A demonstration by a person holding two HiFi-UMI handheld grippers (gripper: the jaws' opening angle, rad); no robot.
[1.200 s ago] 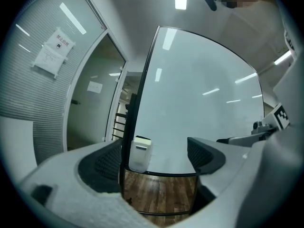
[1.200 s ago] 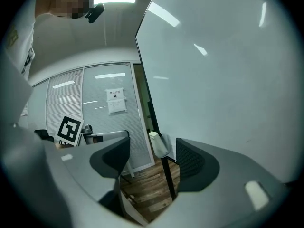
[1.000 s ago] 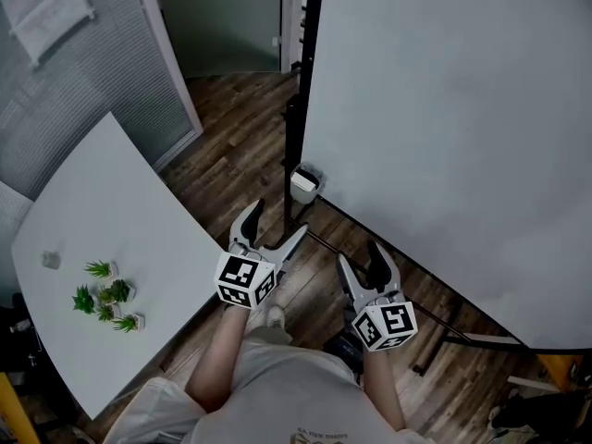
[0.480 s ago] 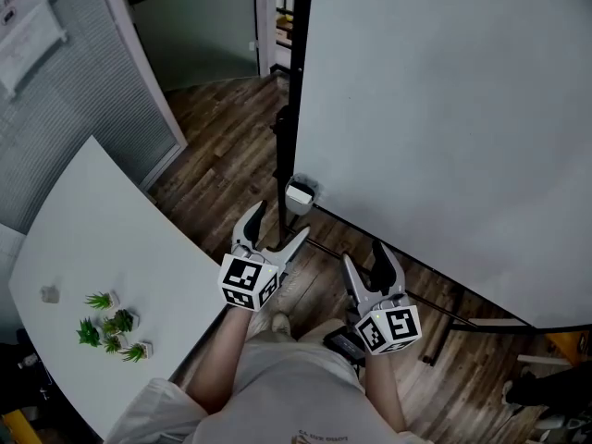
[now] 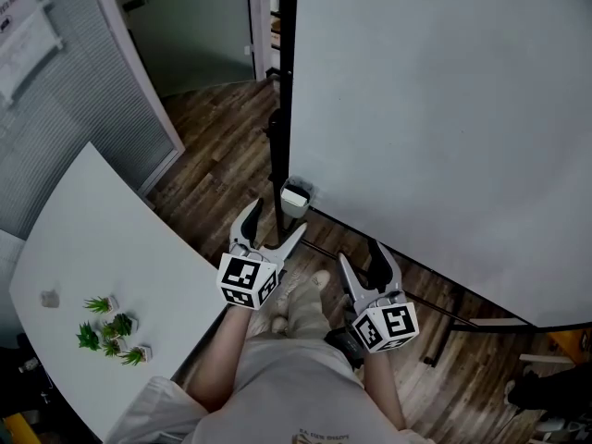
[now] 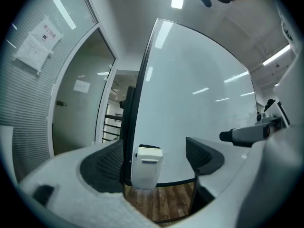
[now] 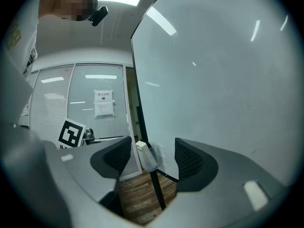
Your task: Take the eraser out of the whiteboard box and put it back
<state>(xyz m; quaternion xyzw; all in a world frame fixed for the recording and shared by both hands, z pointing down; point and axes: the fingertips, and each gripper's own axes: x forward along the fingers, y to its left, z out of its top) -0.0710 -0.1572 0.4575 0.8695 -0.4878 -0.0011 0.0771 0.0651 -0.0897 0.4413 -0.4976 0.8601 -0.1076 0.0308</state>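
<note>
Where the glossy whiteboard (image 5: 444,109) ends, a rounded plastic box (image 5: 295,198) hangs.

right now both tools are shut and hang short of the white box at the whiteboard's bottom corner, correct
Not shut: the left tool and right tool are both open, jaws apart with nothing between them, as the left and right gripper views show. The rest holds: both hang short of the white box at the whiteboard's bottom corner.
</note>
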